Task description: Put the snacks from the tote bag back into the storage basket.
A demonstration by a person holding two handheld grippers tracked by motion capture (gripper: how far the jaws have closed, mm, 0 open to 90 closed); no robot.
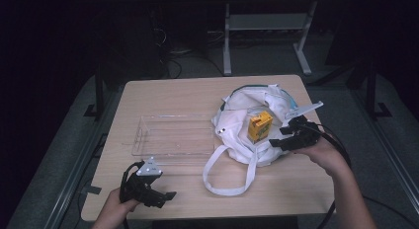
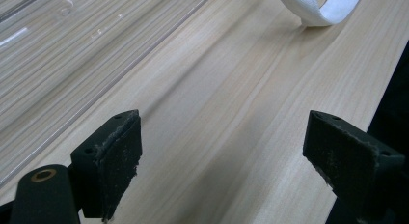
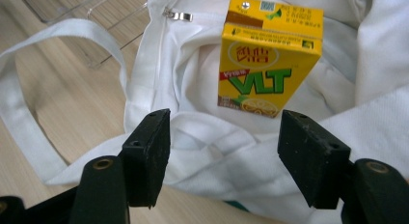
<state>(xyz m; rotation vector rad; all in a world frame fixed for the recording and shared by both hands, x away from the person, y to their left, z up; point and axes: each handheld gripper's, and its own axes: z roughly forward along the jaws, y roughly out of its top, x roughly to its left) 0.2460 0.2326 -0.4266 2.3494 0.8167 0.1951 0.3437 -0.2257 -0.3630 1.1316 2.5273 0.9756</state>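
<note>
A yellow drink carton [image 1: 260, 126] [image 3: 267, 55] stands upright in the mouth of a white cloth bag [image 1: 234, 108] [image 3: 376, 64] on the right half of the wooden table [image 1: 173, 93]. My right gripper [image 1: 278, 138] [image 3: 224, 156] is just right of the carton, jaws open and pointing at it, with nothing between the pads; the carton stands a little beyond them. Near the table's front left edge my left gripper [image 1: 165, 197] [image 2: 222, 166] is held low over bare wood with its jaws wide open.
A clear plastic tray [image 1: 168, 135] [image 2: 48, 40] [image 3: 62, 7] lies left of the bag, mid-table. The bag's white strap [image 1: 217, 184] [image 2: 320, 9] [image 3: 19, 118] loops toward the front edge. Table legs and cables stand on the dark floor behind.
</note>
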